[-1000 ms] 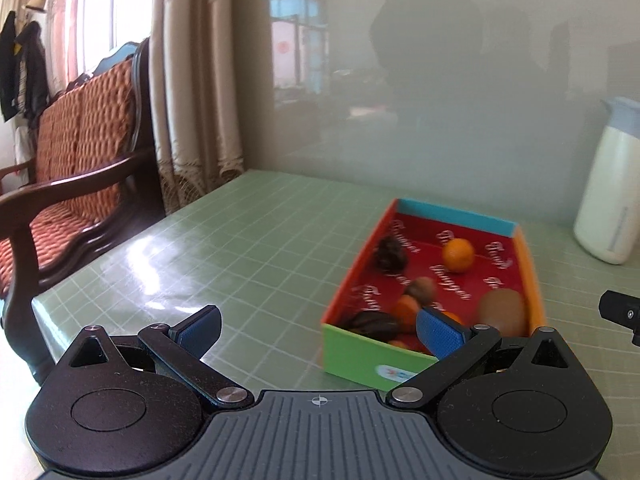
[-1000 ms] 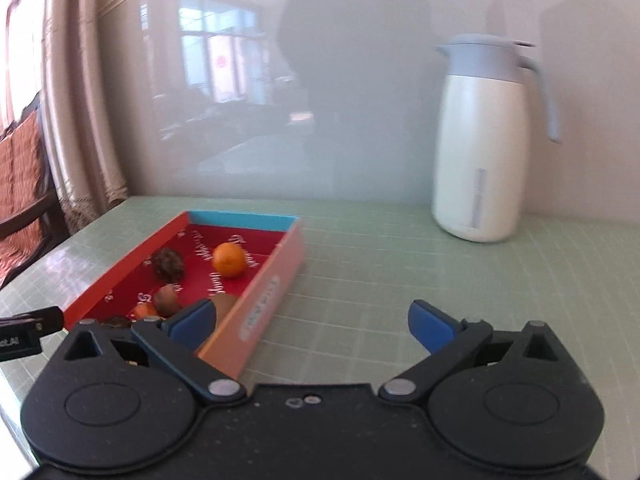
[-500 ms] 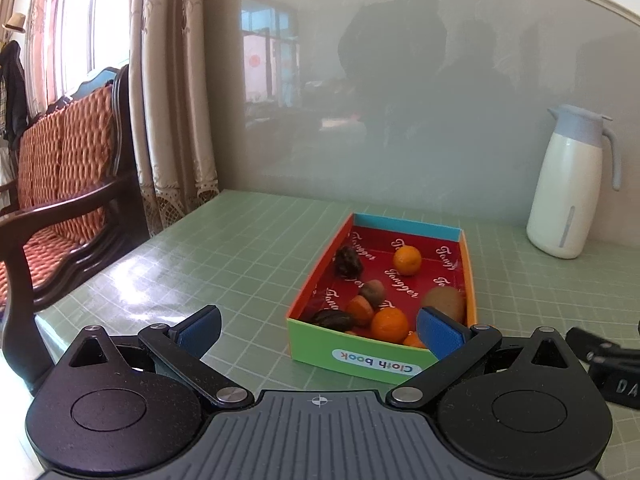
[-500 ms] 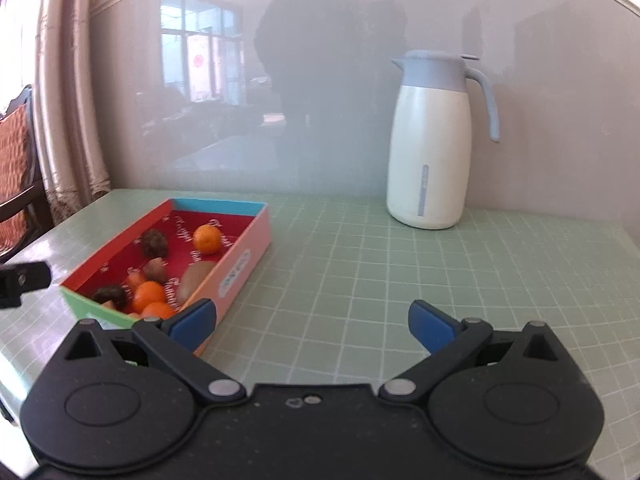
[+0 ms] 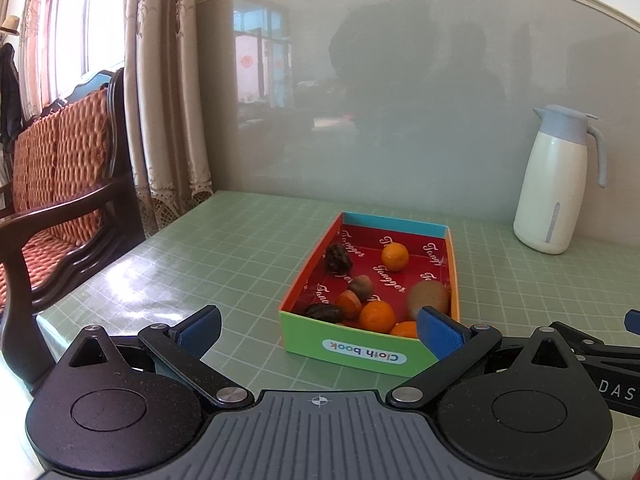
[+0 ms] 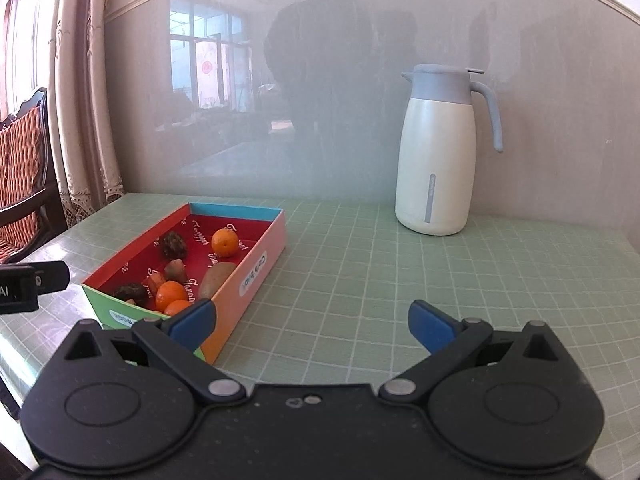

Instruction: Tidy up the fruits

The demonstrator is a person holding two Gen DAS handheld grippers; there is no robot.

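I am hovering over the pale green gridded tabletop (image 6: 360,280), where the white jug with a grey-blue lid and handle (image 6: 436,152) is standing well apart from the work. The shallow cardboard box with red lining and a green front wall (image 5: 360,354) is lying ahead of my left tongs (image 5: 318,330), which I am holding wide and empty; my right tongs (image 6: 312,324) are gaping wide too, over bare grid. Inside, the brown kiwi (image 5: 428,299) is crowding the small oranges (image 5: 377,315). Reaching in, I am risking nudging the light box or rolling round fruit away, or bruising the dark wrinkled fruit (image 5: 338,258).
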